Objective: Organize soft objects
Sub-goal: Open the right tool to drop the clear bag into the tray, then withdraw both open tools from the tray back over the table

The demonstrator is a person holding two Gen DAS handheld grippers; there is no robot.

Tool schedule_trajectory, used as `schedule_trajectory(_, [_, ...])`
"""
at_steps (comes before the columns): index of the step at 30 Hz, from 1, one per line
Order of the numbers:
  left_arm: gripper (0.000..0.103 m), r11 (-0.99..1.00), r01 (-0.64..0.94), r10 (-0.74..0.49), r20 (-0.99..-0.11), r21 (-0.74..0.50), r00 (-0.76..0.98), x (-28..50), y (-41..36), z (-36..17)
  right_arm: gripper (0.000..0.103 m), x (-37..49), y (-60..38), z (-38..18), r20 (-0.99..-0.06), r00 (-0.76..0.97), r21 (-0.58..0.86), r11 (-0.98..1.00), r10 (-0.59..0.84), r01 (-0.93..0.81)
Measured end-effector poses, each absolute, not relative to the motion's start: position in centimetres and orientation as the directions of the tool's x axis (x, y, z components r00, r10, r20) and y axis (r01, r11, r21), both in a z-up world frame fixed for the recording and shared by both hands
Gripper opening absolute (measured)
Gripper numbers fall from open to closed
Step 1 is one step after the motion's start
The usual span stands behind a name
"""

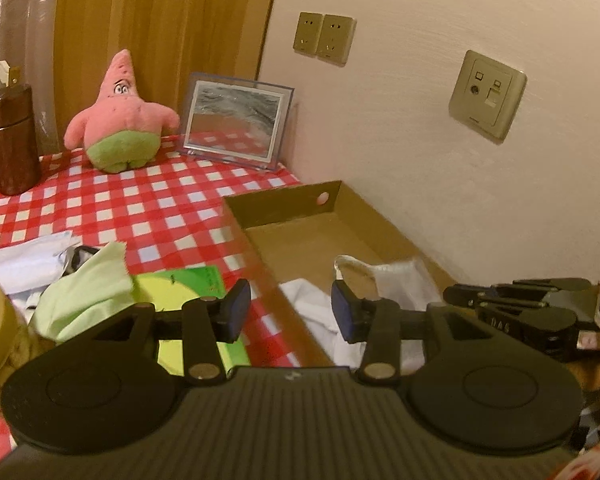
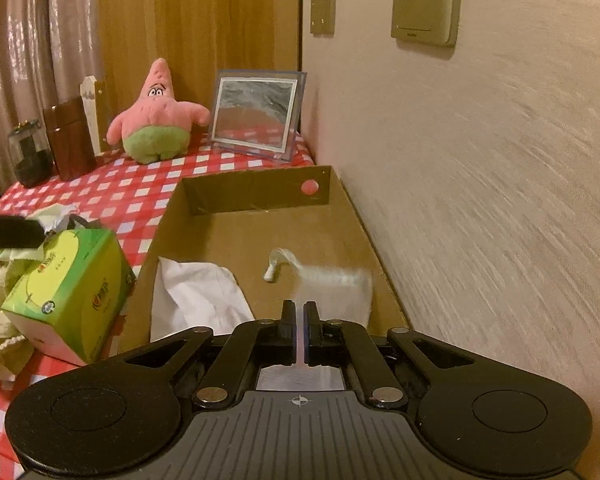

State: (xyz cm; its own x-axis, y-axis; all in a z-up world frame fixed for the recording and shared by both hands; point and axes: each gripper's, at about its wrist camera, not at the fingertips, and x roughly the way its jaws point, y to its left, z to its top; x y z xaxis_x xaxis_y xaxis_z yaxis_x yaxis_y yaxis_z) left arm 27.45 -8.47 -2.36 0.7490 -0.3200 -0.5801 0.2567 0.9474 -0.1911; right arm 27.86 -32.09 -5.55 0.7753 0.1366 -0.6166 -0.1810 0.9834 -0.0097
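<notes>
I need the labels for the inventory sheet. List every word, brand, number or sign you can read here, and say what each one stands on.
"DAG": embossed letters, faint, on the black arm of the right gripper as seen from the left wrist.
Green tissue box: red brand print and a round seal, too blurred to read.
Wall socket plate: small maker's mark on its lower edge, too small to read.
Nothing else legible.

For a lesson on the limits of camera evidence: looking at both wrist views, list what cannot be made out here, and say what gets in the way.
- White sock in the cardboard box: motion-blurred in the right wrist view; its near end hides behind the right gripper.
- White cloth: lower part covered by that gripper's body.
- Cloth pile left of the green tissue box: cut by the frame edge and the left gripper.
</notes>
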Motion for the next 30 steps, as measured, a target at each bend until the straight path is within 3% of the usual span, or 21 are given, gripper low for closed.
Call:
schedule_trajectory(5, [0.043,0.954,0.24,-0.298,-0.589,-0.177,0.751,26.1,-7.7,-2.6,0.029,27.1,-32.1,-4.8,-0.604,0.784,0.0,0.984,0.144,-0.18])
schedule_trajectory(11, [0.047,0.962,0.208,-0.272,-0.597,-0.176,0.754,23.8,-6.5,-2.6,0.033,25.6,-31.2,-3.2,-0.586,0.794,0.007,0.981,0.161,-0.193])
schedule_trajectory(21, [0.065,0.979,0.131,-0.198,-0.611,-0.154,0.766,18.8,-3.3,-2.3,0.042,21.8,-27.8,-0.2,-0.546,0.809,0.018,0.968,0.218,-0.249])
schedule_trajectory(30, [0.074,0.993,0.051,-0.106,-0.616,-0.107,0.781,14.5,0.3,-2.0,0.062,19.1,-24.3,0.9,-0.533,0.796,0.049,0.95,0.287,-0.309])
